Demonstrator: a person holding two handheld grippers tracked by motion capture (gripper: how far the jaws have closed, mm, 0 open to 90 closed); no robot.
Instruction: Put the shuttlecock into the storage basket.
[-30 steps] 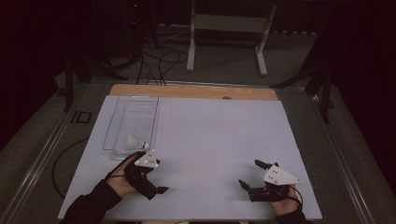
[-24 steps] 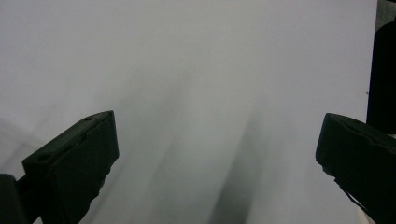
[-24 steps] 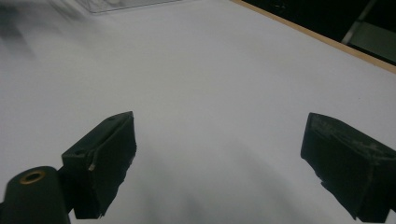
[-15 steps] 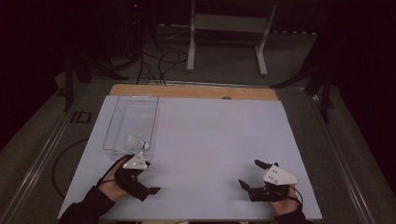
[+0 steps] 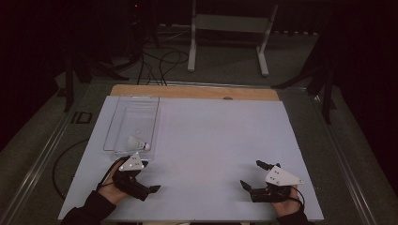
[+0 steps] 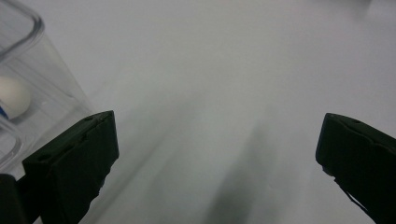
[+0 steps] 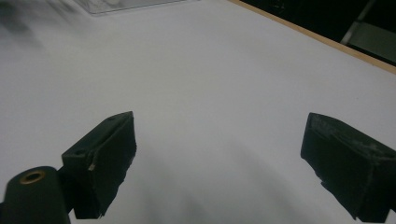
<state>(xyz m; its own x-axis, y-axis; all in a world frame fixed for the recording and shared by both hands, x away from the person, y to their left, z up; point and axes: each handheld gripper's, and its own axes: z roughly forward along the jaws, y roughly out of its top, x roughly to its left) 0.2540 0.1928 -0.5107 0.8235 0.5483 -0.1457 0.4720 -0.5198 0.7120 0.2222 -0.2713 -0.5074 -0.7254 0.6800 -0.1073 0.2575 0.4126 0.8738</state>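
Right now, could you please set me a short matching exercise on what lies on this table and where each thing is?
Things:
1. shuttlecock
2. clear tray
3. left tongs
4. right tongs

Places or states:
A. open, at the near right of the white sheet
B. lying inside the tray, at its near end
C. open, just in front of the tray's near edge
D. on the far left part of the sheet

Pairs: 1-B, 2-D, 3-C, 4-A

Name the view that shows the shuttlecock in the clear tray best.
The high view: the whole shuttlecock lies at the near end of the clear tray, skirt and cork visible. The left gripper view catches just its white cork through the tray wall; the right gripper view shows the tray's edge.
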